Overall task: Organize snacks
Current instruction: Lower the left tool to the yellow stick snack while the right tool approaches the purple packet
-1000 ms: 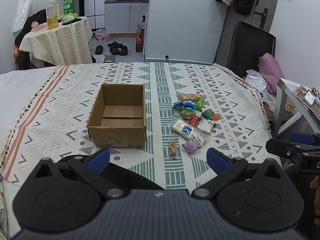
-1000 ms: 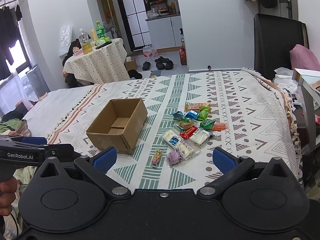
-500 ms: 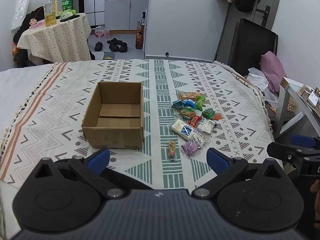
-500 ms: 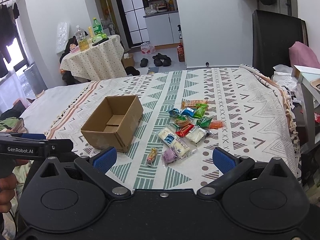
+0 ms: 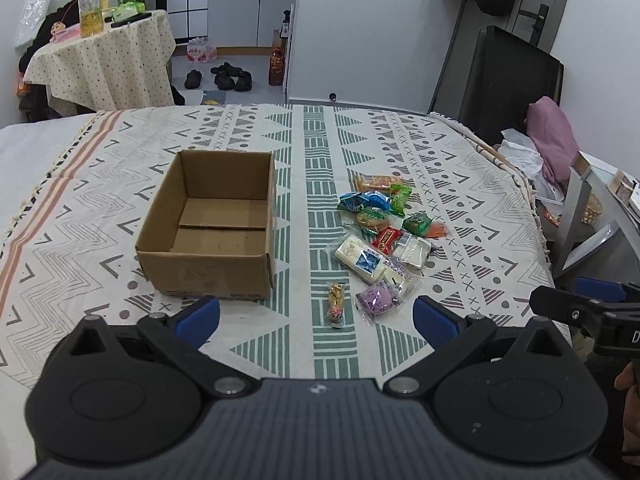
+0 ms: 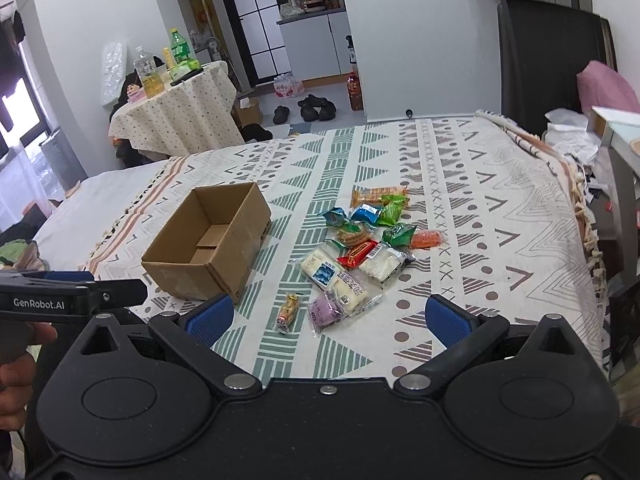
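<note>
Both tongs, left (image 5: 316, 316) and right (image 6: 330, 316), are held spread and empty, the small snack stick (image 6: 289, 311) lying just ahead between them, long axis pointing away, left of the snack pile (image 6: 360, 244), right of the cardboard box (image 6: 208, 248).

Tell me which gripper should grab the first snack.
Probably right: the right gripper faces the purple wrapped snack, jaws open. The left gripper, also open, sits nearer the empty brown cardboard box.

Left gripper (image 5: 316, 318) and right gripper (image 6: 329, 318): black housings, twin round discs, silver pivot screws, blue ribbed pads (image 6: 444, 319); "GenRobot.AI" marking in white on left side arm
</note>
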Tool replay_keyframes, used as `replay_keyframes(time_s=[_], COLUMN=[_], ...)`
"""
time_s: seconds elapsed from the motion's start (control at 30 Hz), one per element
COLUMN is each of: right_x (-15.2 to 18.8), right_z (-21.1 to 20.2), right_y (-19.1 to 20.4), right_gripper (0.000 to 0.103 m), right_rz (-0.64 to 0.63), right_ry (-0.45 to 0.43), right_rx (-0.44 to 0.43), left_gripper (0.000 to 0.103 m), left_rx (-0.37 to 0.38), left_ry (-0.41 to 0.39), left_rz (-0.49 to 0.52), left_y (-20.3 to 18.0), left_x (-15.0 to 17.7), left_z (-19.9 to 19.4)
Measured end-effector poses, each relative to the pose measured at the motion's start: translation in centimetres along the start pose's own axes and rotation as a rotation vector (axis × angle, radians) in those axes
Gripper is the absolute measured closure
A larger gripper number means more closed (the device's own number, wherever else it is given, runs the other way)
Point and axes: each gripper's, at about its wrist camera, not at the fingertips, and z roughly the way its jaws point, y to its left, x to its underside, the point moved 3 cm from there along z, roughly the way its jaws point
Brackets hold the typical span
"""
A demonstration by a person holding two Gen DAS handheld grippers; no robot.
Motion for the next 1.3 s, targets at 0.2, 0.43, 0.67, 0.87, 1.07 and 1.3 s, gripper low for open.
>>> replay_keyframes(time_s=[0.2,0.43,0.67,0.87,1.07,1.3], right_x=[-0.2,-0.3,-0.2,0.1,0.8,1.1], right_z=[1.8,4.2,6.8,9.1,11.7,14.3], right_y=[-1.0,-2.0,-3.1,-3.9,-5.3,-5.4], right_gripper=[0.000,0.000,0.000,0.000,0.000,0.010], right_rz=[0.028,0.052,0.081,0.111,0.175,0.210], right_ry=[0.019,0.054,0.089,0.117,0.174,0.227], right_rx=[-0.007,-0.018,-0.023,-0.030,-0.031,-0.089], left_gripper=[0.001,0.001,0.001,0.001,0.001,0.014], left_rx=[-0.005,-0.016,-0.019,-0.040,-0.038,-0.017], left_ry=[0.036,0.057,0.110,0.136,0.195,0.256], left_rz=[-0.021,-0.015,-0.029,-0.006,-0.039,-0.056], left_y=[-0.1,-0.5,-0.6,-1.4,-1.3,-1.4], left_x=[-0.5,-0.6,-0.7,-0.8,-0.6,0.4], left_z=[2.3,4.9,8.0,10.8,14.2,17.8])
